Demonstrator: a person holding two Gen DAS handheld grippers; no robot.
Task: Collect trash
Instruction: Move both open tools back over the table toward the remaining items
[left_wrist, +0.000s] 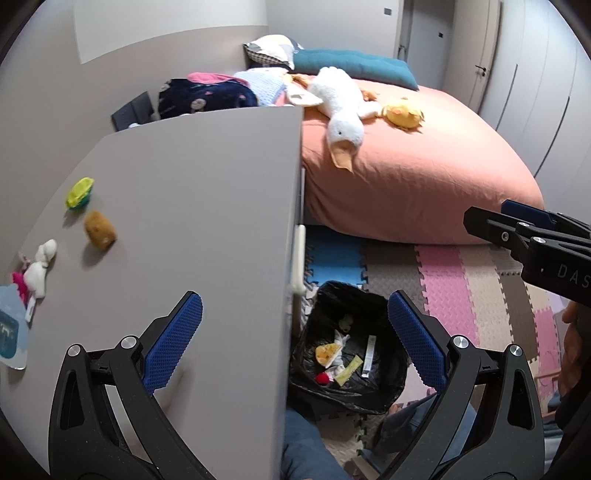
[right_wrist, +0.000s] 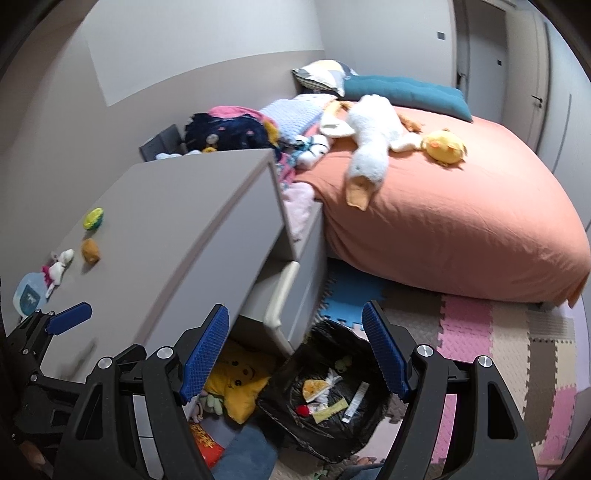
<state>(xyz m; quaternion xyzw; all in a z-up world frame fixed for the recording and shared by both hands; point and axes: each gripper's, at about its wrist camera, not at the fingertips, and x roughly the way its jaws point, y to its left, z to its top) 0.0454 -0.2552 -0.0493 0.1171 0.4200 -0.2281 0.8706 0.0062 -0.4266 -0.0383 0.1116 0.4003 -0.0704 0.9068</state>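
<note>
Both the left tool (left_wrist: 295, 325) and right tool (right_wrist: 295, 347) hang released and empty over the black-lined trash bin (left_wrist: 384, 400), so next comes fetching the yellow-green wrapper (left_wrist: 79, 192) at ten o'clock on the table (left_wrist: 192, 192).

Two grippers are being seen: the left gripper (left_wrist: 295, 314) and the right gripper (right_wrist: 295, 325). One black-lined bin (left_wrist: 391, 398) is being shown at lower centre. Four small items are being counted on the grey desktop (left_wrist: 192, 192) at left: one yellow-green piece (left_wrist: 79, 192), one brown piece (left_wrist: 99, 229), one white toy (left_wrist: 40, 267), one blue card (left_wrist: 11, 328). Two plush birds are being pictured on the bed (left_wrist: 424, 177): one white goose (left_wrist: 338, 107), one yellow chick (left_wrist: 402, 112).
</note>
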